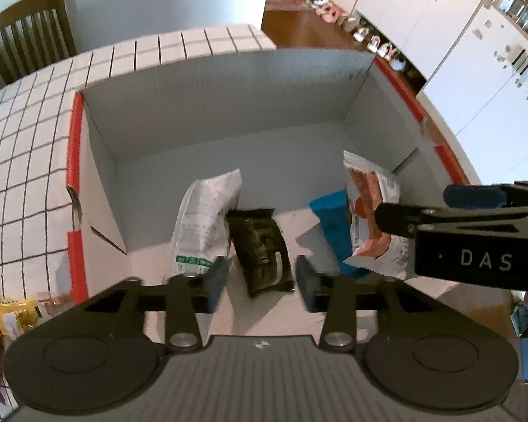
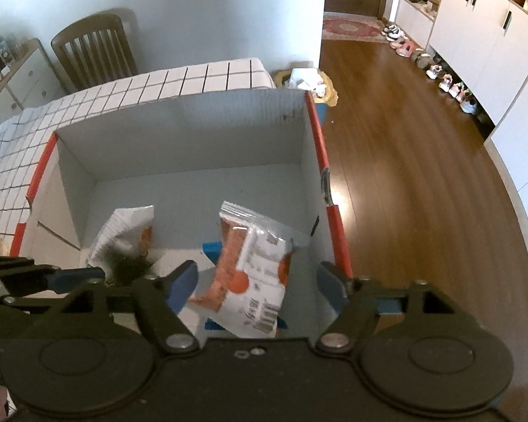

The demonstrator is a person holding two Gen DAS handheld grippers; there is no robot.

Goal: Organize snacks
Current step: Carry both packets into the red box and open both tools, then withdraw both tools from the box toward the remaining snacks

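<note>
An open white box with red edges (image 1: 74, 147) (image 2: 320, 147) stands on the tiled table. Inside lie a white pouch (image 1: 202, 221) (image 2: 123, 228), a dark green packet (image 1: 260, 249) (image 2: 125, 265), a blue packet (image 1: 334, 221) (image 2: 213, 248) and an orange-and-white packet (image 1: 366, 218) (image 2: 253, 270). My left gripper (image 1: 260, 281) is open over the dark green packet, its fingers on either side. My right gripper (image 2: 258, 285) is open above the orange-and-white packet and holds nothing; it shows at the right of the left wrist view (image 1: 475, 207).
More snack packets (image 1: 7, 320) lie on the white tiled table (image 1: 24, 161) left of the box. A wooden chair (image 2: 95, 49) stands behind the table. Wooden floor (image 2: 422, 176) and white cabinets (image 2: 492, 35) are to the right.
</note>
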